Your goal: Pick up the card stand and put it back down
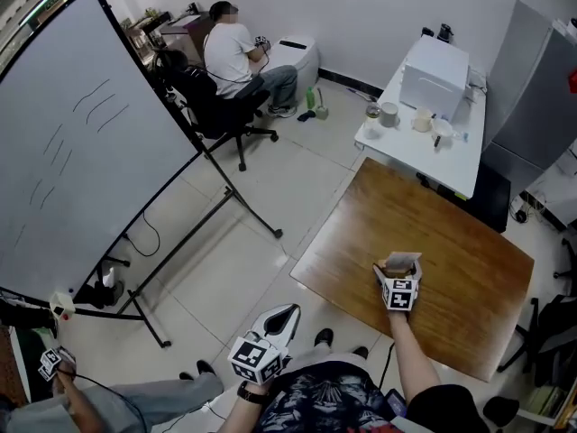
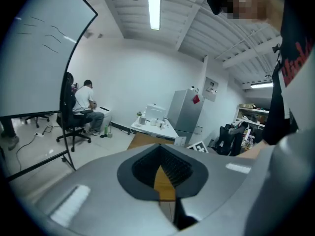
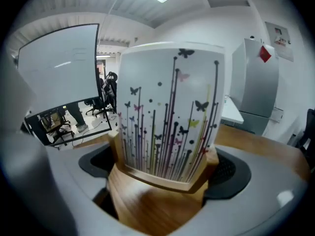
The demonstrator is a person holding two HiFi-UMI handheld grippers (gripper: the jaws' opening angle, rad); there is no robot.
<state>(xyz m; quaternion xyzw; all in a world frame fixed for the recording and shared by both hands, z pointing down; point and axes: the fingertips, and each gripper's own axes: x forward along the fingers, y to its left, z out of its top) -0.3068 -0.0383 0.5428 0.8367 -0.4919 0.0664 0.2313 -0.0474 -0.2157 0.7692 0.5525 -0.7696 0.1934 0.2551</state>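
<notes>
The right gripper point(image 1: 398, 271) is clamped on the wooden card stand point(image 3: 165, 181), which carries 1 butterfly-print card point(image 3: 170, 107), above the wooden table point(image 1: 469, 260) near its front edge. The left gripper point(image 1: 287, 314) is off the table's front corner, jaws together, holding nothing.

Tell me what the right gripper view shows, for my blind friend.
The right gripper is clamped on a wooden card stand holding a white card printed with butterflies and colourful stems. A whiteboard stands behind at left.
</notes>
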